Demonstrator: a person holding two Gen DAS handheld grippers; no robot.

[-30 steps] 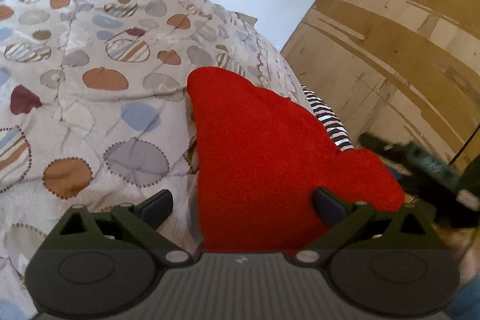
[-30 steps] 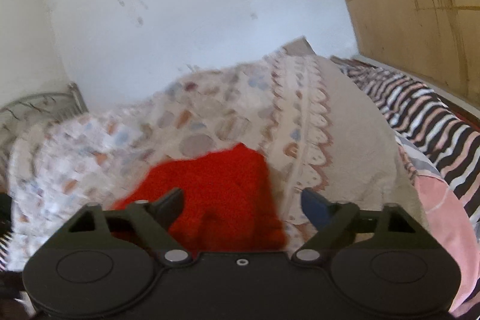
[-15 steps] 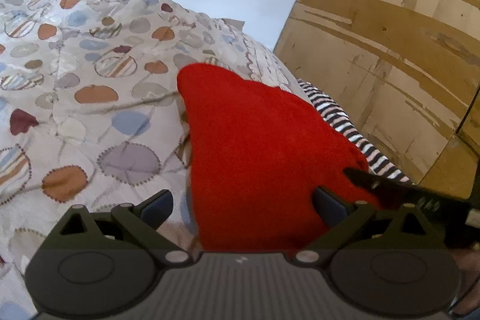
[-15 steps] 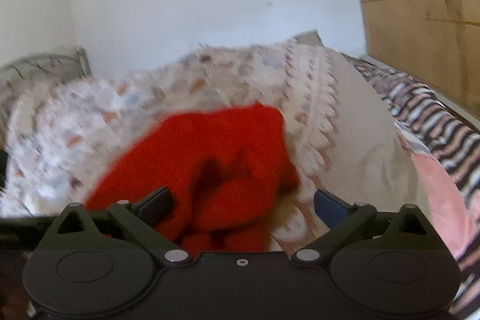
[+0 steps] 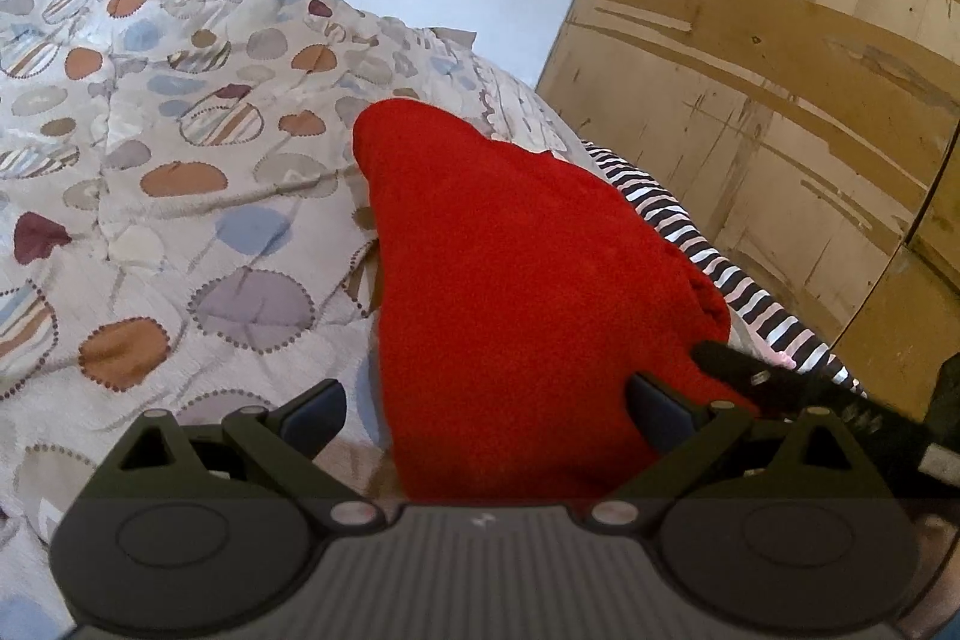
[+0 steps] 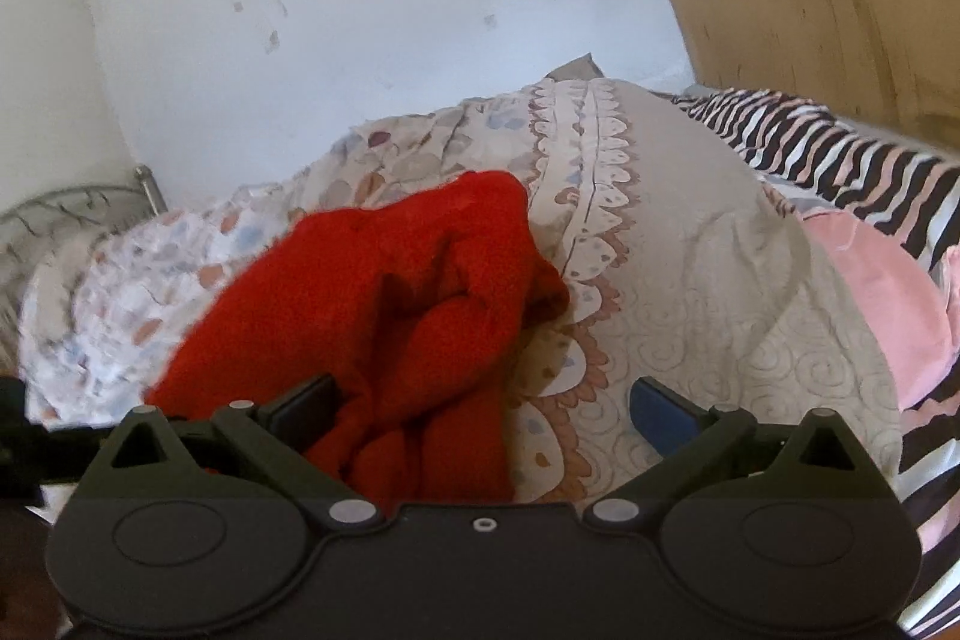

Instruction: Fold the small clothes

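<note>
With both the left gripper (image 5: 486,409) and right gripper (image 6: 483,403) spread apart and gripping nothing, the red fleece garment (image 5: 528,292) lies bunched mid-frame on the patterned bedspread (image 5: 180,232), so a careless pinch risks trapping several layers.

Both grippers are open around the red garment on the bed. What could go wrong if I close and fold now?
1. In the right wrist view the red garment is bunched in rolls, so the right gripper may pinch several layers and lock in a crooked fold.
2. The patterned bedspread lies directly beneath, so the left gripper might catch it as well.
3. The right gripper's finger already reaches into the left wrist view near the left one; they may collide.
</note>
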